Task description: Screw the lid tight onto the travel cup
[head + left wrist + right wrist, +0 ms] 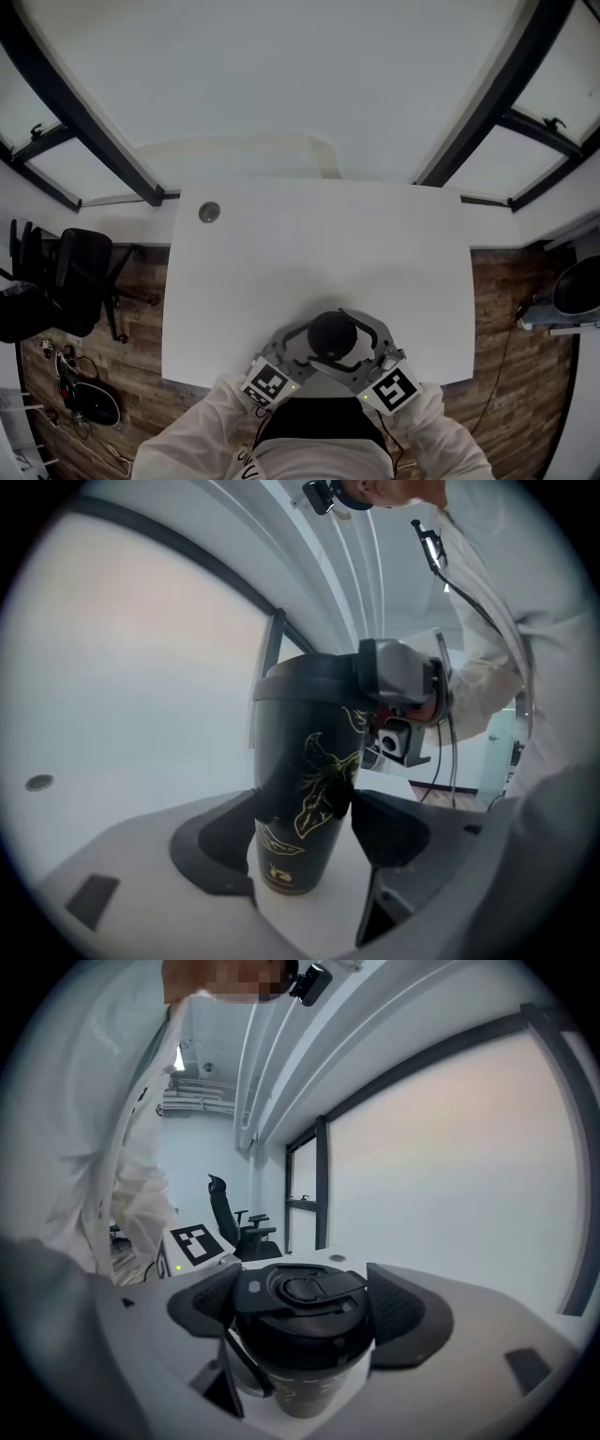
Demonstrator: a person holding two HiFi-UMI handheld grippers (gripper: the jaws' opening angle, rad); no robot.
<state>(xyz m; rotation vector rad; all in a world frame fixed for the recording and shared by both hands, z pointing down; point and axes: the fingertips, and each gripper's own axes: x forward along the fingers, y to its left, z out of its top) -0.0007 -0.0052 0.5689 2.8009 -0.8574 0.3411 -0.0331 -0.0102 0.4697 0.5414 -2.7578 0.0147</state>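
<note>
Black travel cup (291,761) with gold leaf drawings: 1, standing upright between the 2 jaws of the left hand-held gripper (305,841), whose pads pinch its lower body from both sides. 1 black plastic lid (305,1288) with a flip tab sits on the cup's mouth, so what the cup holds cannot be told. The right hand-held gripper (300,1307) comes from the opposite side, higher than the left one, its 2 ribbed pads pressed against the lid's rim. Each hand-held gripper carries 1 marker cube (269,382), 2 in all, on the side nearest the person's white sleeves (441,422). Under both lies 1 white bench (309,253), with 1 grey round grommet (209,213) far beyond the left hand-held gripper. 1 black office chair (75,281) stands on the wooden floor (141,319), with dark-framed windows beyond the bench.
</note>
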